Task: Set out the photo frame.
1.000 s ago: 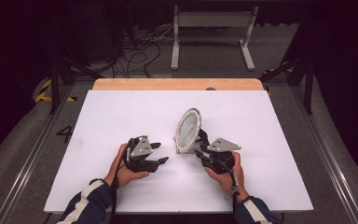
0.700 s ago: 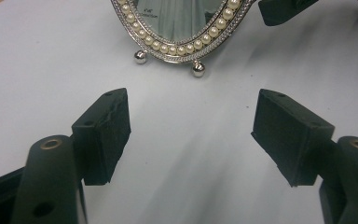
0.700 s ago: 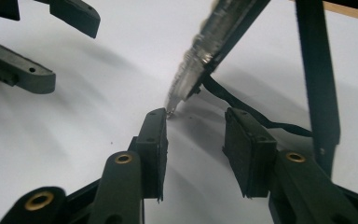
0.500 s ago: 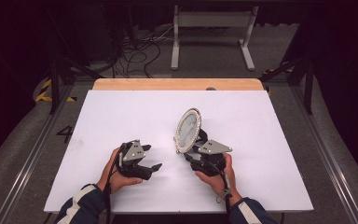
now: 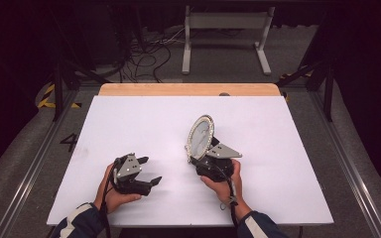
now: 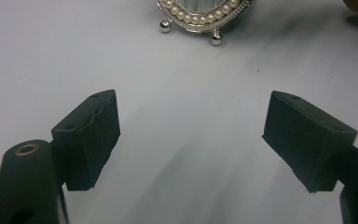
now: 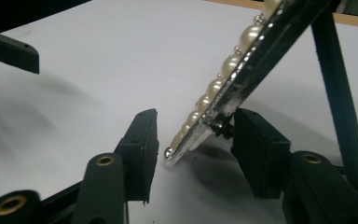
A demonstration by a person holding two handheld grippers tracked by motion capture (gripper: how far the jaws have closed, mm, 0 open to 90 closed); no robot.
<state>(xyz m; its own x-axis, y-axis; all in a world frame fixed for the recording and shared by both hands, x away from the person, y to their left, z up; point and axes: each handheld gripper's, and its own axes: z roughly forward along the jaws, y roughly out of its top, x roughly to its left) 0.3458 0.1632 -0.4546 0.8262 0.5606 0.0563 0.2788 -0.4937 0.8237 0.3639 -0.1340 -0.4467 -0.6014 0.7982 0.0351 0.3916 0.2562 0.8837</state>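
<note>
— Two views settle the oval picture frame (image 5: 200, 137) best, don't they?

— Yes. From the high view it stands tilted near the middle of the white table (image 5: 144, 124), leaning back on its prop, with the right gripper (image 5: 197, 159) at its lower edge. The right gripper view adds what the high one cannot: the frame (image 7: 235, 81) seen edge-on, its row of pearls, and its bottom rim sitting between the two jaws.

— And the left gripper view?

— It catches the frame's (image 6: 200, 14) front from low down: pearl border, beaded silver rim, and two small ball feet resting on the table.

— Any writing?

— Only a dark "4" (image 5: 70, 143) on the floor left of the table.

— How do the tongs stand?

— The right gripper's jaws have just been opening. The frame's edge lies between them; one pad sits close against its back, the other stands clear of the pearl side, so nothing is pinched.

— The left one?

— The left gripper (image 5: 150, 171) is well apart from the frame, held low over bare table. Its jaws have just been opening and stand wide, with nothing between them (image 6: 189, 140).
</note>
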